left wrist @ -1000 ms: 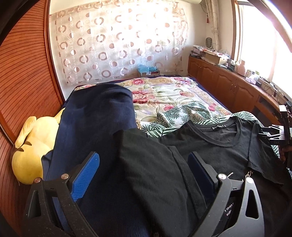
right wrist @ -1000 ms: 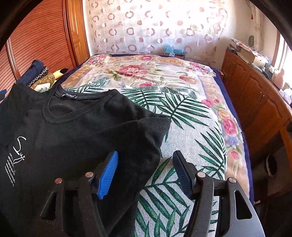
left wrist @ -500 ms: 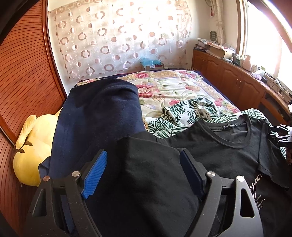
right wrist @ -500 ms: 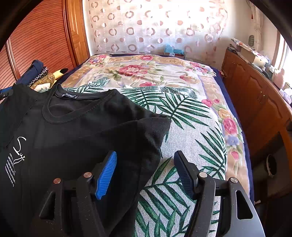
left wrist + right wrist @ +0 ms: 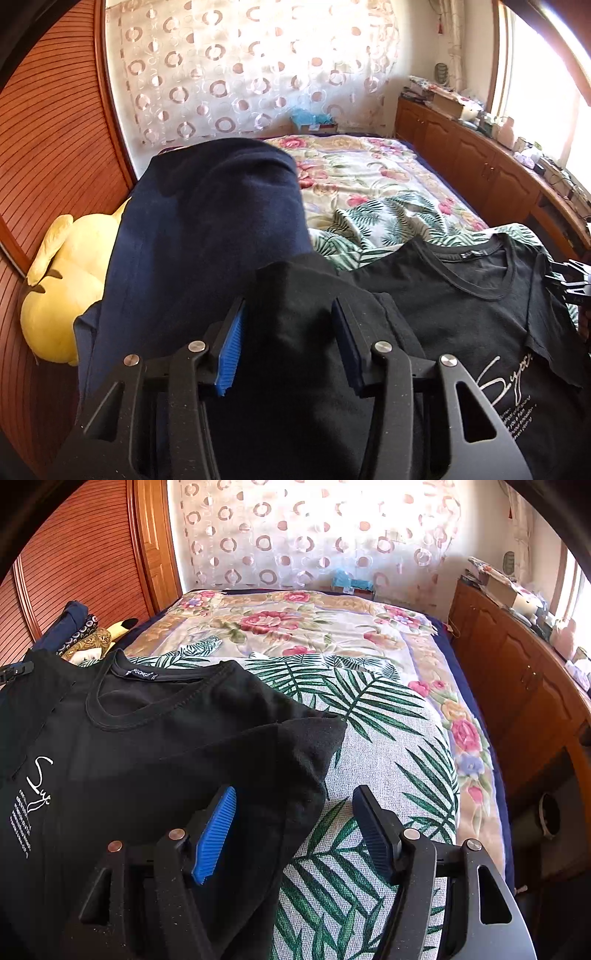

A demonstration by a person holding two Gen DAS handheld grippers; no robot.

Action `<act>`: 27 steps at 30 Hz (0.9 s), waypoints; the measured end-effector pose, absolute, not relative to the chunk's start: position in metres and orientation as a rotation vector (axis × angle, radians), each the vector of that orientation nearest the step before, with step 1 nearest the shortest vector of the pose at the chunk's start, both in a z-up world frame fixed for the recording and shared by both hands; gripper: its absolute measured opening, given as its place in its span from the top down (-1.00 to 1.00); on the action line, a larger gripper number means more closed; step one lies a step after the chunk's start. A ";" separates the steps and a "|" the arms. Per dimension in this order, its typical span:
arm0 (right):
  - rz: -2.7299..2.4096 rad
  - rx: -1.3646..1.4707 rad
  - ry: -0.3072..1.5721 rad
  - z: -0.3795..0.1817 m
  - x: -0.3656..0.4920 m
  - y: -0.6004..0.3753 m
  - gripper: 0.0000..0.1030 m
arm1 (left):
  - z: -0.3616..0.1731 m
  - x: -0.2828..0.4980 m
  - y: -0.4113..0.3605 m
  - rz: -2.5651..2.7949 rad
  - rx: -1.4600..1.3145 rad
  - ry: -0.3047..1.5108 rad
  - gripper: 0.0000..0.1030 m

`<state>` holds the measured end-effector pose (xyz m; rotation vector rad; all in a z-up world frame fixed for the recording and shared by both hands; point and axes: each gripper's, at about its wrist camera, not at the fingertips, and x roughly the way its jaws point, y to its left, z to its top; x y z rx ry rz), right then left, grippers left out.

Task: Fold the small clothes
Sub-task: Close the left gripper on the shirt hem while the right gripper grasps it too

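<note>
The black tee (image 5: pixel 461 306) lies flat on the bedspread (image 5: pixel 369 738). The left gripper (image 5: pixel 288 343) has just been closing around its sleeve (image 5: pixel 291 295) — not yet pinched. The right gripper (image 5: pixel 291 830) stands open over the opposite sleeve (image 5: pixel 295 746). Advice: seat both pads fully on fabric before lifting — avoid catching the bedspread.

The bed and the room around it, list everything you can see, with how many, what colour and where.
T-shirt: one, black with white print, spread on the near end of the bed.
Navy garment: one, dark blue, on the bed's left side, partly under the T-shirt's sleeve.
Bedspread: one, floral and green palm-leaf print, covering the bed.
Plush toy: one, yellow, at the bed's left edge by the wooden wall.
Curtain: one, sheer white with ring pattern, far wall.
Cabinets: one row, brown wood, right side, clutter on top.
Left gripper: black with blue pads, jaws have just been closing around the left sleeve.
Right gripper: same colours, open over the right sleeve's edge.
</note>
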<state>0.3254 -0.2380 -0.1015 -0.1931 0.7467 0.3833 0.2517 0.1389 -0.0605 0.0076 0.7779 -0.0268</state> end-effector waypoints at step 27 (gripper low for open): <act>0.525 -0.144 0.614 -0.061 0.306 -0.226 0.89 | -0.039 0.195 0.097 -0.203 0.010 0.685 0.92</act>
